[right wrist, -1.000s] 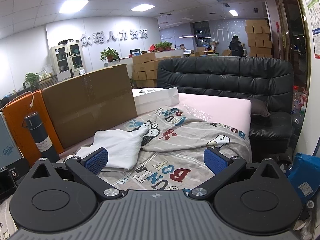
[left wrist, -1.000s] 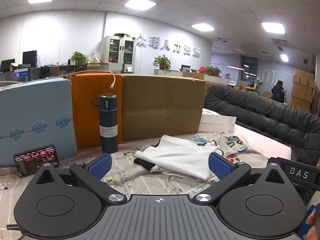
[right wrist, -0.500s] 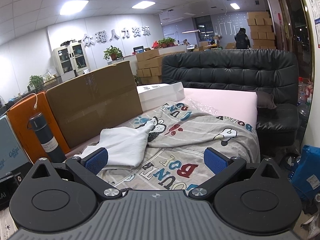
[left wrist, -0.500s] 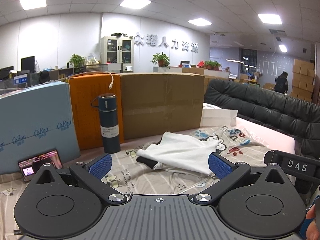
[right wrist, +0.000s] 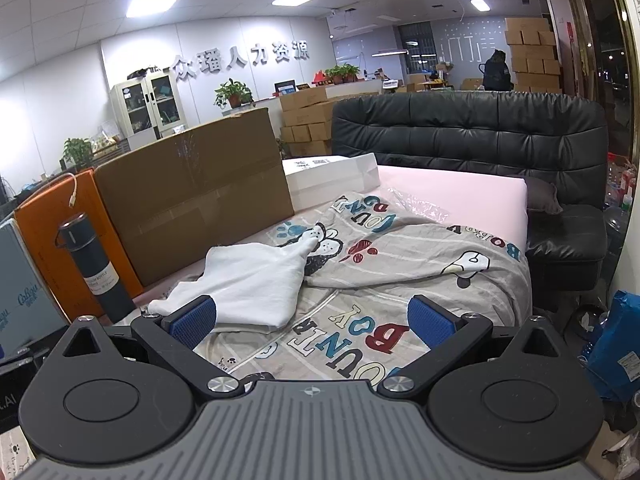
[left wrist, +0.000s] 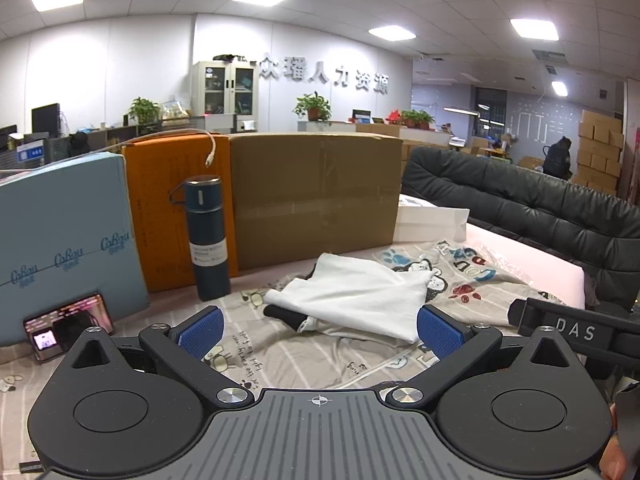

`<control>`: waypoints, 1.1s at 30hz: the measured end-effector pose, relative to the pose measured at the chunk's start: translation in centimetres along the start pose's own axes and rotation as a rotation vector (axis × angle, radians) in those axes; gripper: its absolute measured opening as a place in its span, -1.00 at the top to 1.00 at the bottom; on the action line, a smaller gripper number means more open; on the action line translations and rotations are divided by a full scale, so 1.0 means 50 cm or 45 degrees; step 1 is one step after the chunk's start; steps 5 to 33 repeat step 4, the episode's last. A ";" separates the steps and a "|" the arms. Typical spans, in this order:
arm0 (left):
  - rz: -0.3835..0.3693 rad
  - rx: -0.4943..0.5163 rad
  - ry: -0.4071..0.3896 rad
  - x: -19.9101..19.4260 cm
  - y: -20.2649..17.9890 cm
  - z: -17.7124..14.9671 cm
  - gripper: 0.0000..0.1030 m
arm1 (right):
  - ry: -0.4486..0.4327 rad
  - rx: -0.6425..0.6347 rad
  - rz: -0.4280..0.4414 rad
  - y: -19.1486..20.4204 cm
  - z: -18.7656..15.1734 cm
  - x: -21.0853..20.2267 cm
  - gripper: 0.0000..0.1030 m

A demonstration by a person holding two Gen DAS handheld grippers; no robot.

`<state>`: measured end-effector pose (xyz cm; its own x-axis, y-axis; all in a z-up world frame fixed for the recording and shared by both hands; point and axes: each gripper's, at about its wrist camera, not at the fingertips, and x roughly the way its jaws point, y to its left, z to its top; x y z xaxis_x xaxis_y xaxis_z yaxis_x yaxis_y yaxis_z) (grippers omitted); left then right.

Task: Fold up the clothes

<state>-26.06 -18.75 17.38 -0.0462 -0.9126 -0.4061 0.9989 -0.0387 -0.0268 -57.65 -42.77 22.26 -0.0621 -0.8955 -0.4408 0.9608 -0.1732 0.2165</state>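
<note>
1. The left gripper [left wrist: 319,330] has its jaws spread wide and holds nothing; its blue pads [left wrist: 200,332] are above the sheet [left wrist: 280,364], not touching any cloth.
2. The right gripper [right wrist: 312,318] is also spread and empty. In the left wrist view its body is visible at about 3 o'clock, close beside the left one.
3. The white garment [left wrist: 360,296] lies on the sheet at 12 o'clock from the left gripper, near it. From the right gripper it is at about 11 o'clock [right wrist: 248,280].
4. The garment is in a loose, crumpled heap, with one corner stretched out toward the sofa [right wrist: 472,136]. A dark piece [left wrist: 284,314] comes out from under its near edge; I cannot tell if it is a second garment.
5. My judgement: the folding is not yet begun. No clean fold is visible, and nothing is gripped.
6. What is left: to take the garment, spread it flat, then fold it, and perhaps the dark piece too.
7. The bottle [left wrist: 208,236] stands at 11 o'clock, well apart from the garment.
</note>
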 end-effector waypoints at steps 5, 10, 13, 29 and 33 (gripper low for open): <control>-0.034 0.018 0.036 0.012 -0.003 -0.005 -1.00 | 0.013 -0.002 -0.015 0.001 -0.002 0.005 -1.00; -0.034 0.018 0.036 0.012 -0.003 -0.005 -1.00 | 0.013 -0.002 -0.015 0.001 -0.002 0.005 -1.00; -0.034 0.018 0.036 0.012 -0.003 -0.005 -1.00 | 0.013 -0.002 -0.015 0.001 -0.002 0.005 -1.00; -0.034 0.018 0.036 0.012 -0.003 -0.005 -1.00 | 0.013 -0.002 -0.015 0.001 -0.002 0.005 -1.00; -0.034 0.018 0.036 0.012 -0.003 -0.005 -1.00 | 0.013 -0.002 -0.015 0.001 -0.002 0.005 -1.00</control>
